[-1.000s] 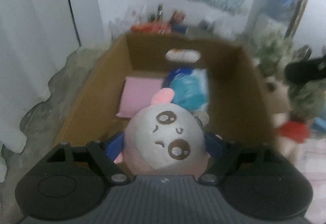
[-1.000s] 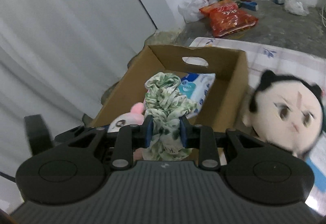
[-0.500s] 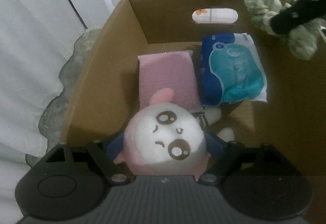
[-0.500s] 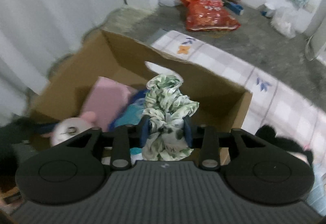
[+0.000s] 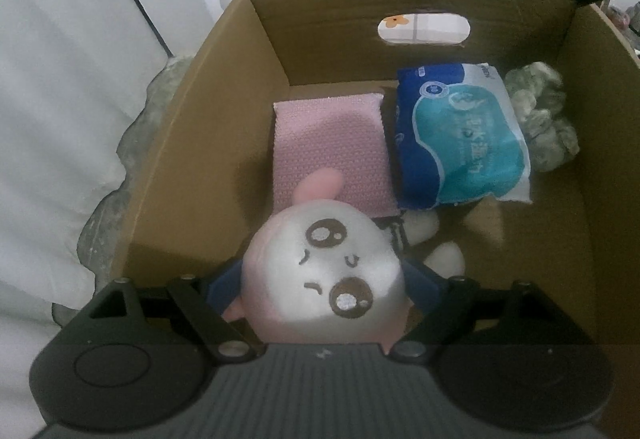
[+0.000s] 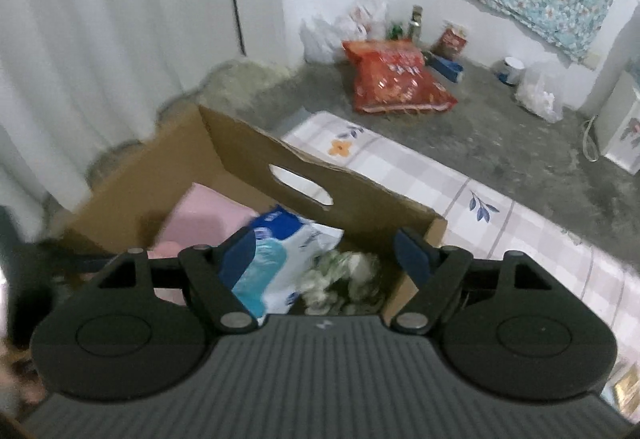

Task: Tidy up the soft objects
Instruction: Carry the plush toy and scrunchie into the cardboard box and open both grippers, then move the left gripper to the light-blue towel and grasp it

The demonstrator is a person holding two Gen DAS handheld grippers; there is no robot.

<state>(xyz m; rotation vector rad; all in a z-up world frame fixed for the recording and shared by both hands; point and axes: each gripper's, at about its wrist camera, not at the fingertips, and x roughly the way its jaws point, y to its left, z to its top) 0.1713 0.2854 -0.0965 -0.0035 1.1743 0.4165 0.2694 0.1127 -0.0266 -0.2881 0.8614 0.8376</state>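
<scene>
Left gripper [image 5: 324, 279] clamps one round pink-white plush toy [image 5: 320, 271] low inside brown cardboard box [image 5: 168, 143]. Right gripper [image 6: 320, 259] jaws opening, nothing between them; one green-white fabric scrunchie [image 5: 540, 115] lies in box beside one blue-teal tissue pack [image 5: 460, 135], print unreadable, and one pink sponge cloth [image 5: 328, 135].

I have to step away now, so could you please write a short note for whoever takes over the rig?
Left gripper: shut on the pink-and-white plush, low inside the cardboard box.
Right gripper: jaws opening, nothing between them, above the box.
In the box: green scrunchie, tissue pack, pink sponge.
Done: scrunchie dropped in.
Left: release the plush.
</scene>
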